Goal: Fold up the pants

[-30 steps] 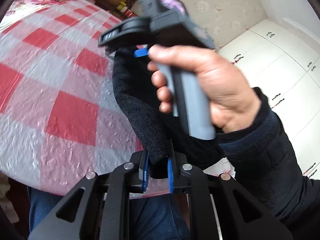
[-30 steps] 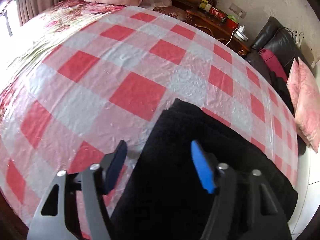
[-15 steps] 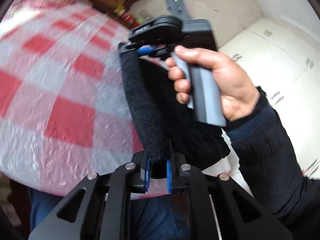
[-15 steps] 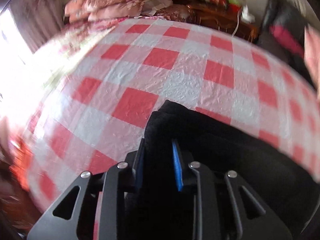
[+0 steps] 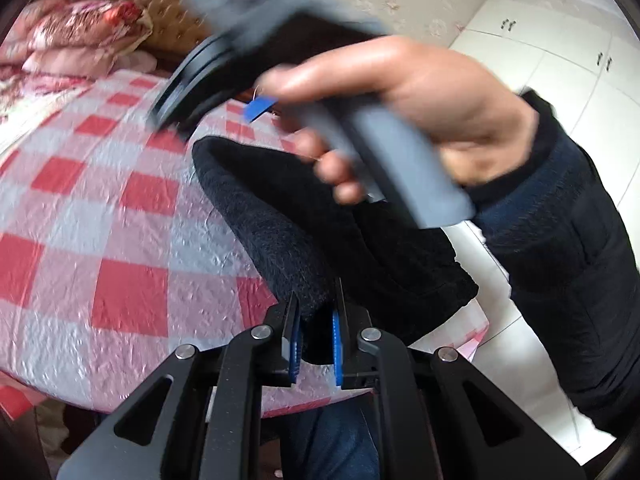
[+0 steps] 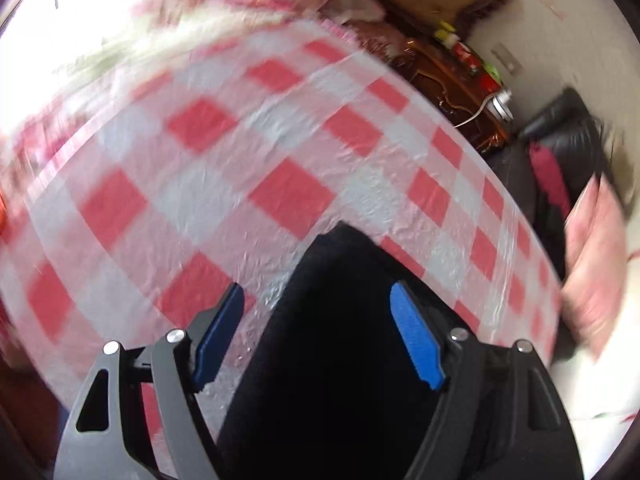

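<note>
Black pants (image 5: 304, 236) on checked bedcover (image 5: 100, 200), left gripper (image 5: 316, 344) jaws clamping them, right gripper (image 6: 320, 332) jaws opening.

One pair of black pants (image 5: 304, 232) lies on one checked bed (image 5: 100, 208). Two grippers show: the left (image 5: 316, 344) and the right (image 6: 316, 332), each with two blue-padded fingers (image 6: 416, 344). One hand (image 5: 432, 108) is visible. The pillows (image 5: 72, 40) are too blurred to count.
</note>
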`<state>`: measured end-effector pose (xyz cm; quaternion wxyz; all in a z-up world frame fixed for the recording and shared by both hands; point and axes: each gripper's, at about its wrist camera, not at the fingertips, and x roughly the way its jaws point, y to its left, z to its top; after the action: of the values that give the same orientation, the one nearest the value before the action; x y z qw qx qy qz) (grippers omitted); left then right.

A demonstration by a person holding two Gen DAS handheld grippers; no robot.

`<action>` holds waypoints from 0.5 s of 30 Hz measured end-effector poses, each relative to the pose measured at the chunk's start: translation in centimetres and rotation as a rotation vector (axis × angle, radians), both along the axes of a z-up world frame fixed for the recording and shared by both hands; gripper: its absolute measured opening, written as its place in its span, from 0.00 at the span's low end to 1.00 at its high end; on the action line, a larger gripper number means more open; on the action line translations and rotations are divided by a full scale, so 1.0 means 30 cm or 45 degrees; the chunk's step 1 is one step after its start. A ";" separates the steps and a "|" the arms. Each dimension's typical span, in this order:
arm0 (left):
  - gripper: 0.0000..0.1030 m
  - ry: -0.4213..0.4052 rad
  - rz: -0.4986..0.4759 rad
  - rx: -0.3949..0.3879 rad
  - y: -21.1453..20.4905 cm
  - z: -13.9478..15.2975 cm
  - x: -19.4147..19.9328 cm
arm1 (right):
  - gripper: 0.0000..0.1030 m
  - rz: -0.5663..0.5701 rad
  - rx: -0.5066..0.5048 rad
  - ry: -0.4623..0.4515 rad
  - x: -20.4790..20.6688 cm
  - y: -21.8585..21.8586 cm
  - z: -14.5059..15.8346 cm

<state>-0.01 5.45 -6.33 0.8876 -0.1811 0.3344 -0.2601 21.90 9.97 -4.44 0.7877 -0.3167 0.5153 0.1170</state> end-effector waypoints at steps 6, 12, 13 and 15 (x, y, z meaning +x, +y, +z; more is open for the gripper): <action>0.07 -0.035 -0.021 -0.005 -0.006 0.025 -0.015 | 0.43 0.011 -0.161 0.043 0.029 0.016 -0.117; 0.07 -0.043 -0.022 -0.005 -0.008 0.038 -0.012 | 0.17 -0.025 0.096 0.086 0.068 -0.078 -0.032; 0.07 -0.054 -0.028 0.001 -0.013 0.048 -0.014 | 0.16 -0.046 0.181 0.082 0.075 -0.117 0.018; 0.07 -0.096 -0.057 0.017 -0.041 0.089 -0.019 | 0.16 -0.081 0.313 0.084 0.083 -0.180 0.098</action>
<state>-0.58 4.21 -3.66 0.8947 -0.1577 0.3063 -0.2842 24.39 4.57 -1.51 0.8065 -0.1971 0.5324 0.1647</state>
